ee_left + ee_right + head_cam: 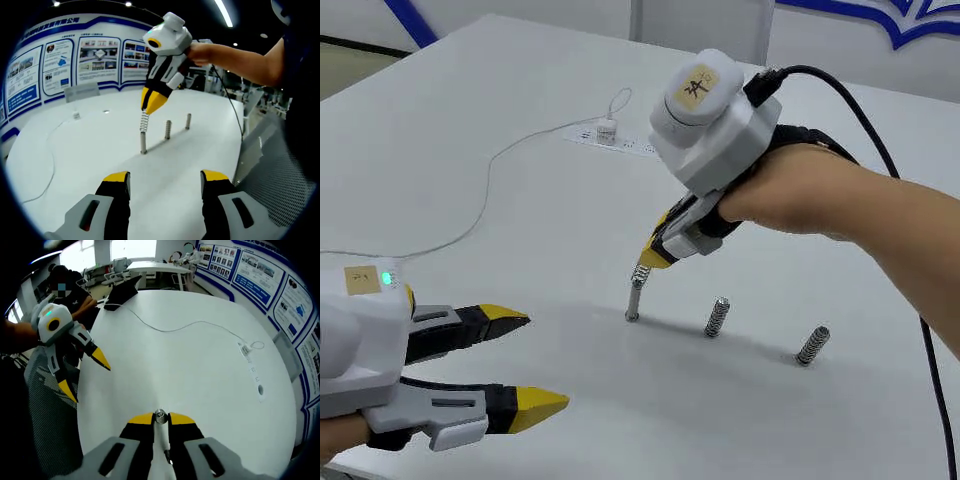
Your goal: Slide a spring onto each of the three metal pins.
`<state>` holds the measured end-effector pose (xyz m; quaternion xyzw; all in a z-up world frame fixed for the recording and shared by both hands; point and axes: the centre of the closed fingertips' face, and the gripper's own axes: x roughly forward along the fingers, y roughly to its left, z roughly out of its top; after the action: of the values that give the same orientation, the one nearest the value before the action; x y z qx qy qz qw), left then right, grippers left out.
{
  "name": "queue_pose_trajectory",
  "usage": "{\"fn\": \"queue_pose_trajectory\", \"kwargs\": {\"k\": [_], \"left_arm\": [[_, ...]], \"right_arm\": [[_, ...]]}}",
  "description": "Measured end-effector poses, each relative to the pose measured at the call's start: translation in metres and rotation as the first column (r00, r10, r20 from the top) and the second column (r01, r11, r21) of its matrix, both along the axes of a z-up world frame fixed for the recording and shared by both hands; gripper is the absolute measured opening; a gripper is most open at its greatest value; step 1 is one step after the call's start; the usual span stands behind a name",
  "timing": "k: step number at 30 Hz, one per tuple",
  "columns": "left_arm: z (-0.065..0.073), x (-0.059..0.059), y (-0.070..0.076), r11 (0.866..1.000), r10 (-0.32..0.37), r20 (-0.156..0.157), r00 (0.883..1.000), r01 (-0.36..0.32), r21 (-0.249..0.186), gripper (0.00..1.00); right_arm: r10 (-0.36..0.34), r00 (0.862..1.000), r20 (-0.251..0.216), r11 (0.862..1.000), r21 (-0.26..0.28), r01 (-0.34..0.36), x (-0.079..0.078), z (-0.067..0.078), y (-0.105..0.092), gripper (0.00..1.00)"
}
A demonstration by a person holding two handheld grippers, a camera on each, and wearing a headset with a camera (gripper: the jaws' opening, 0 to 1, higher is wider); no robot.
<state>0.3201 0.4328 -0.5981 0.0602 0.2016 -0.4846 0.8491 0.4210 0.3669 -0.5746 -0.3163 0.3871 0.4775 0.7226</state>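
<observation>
Three upright metal pins stand in a row on the white table (520, 210). The left pin (633, 303) carries a spring (640, 274) at its top end, and my right gripper (651, 262) is shut on that spring, seen end-on between the yellow tips in the right gripper view (160, 416). The middle pin (717, 317) and the right pin (813, 345) each wear a spring over their length. My left gripper (535, 362) hovers open and empty at the near left, well short of the pins (143, 142).
A white cable (485, 190) runs across the far table to a small plug (606, 131) on a flat strip. A black cable (880, 150) trails from the right gripper over the person's arm. Chairs and a seated person show beyond the table's edge.
</observation>
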Motion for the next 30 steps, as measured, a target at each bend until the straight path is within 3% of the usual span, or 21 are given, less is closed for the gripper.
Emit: {"fn": "queue_pose_trajectory", "kwargs": {"k": [12,30], "left_arm": [[-0.001,-0.001,0.000,1.000,0.000,-0.004,1.000,0.000,0.002,0.58],[-0.004,-0.001,0.002,1.000,0.006,-0.012,1.000,-0.006,0.007,0.58]], "right_arm": [[0.006,1.000,-0.024,1.000,-0.021,-0.006,-0.001,-0.009,0.002,0.11],[-0.013,0.997,-0.076,0.998,-0.054,0.009,0.000,-0.037,0.006,0.11]]}}
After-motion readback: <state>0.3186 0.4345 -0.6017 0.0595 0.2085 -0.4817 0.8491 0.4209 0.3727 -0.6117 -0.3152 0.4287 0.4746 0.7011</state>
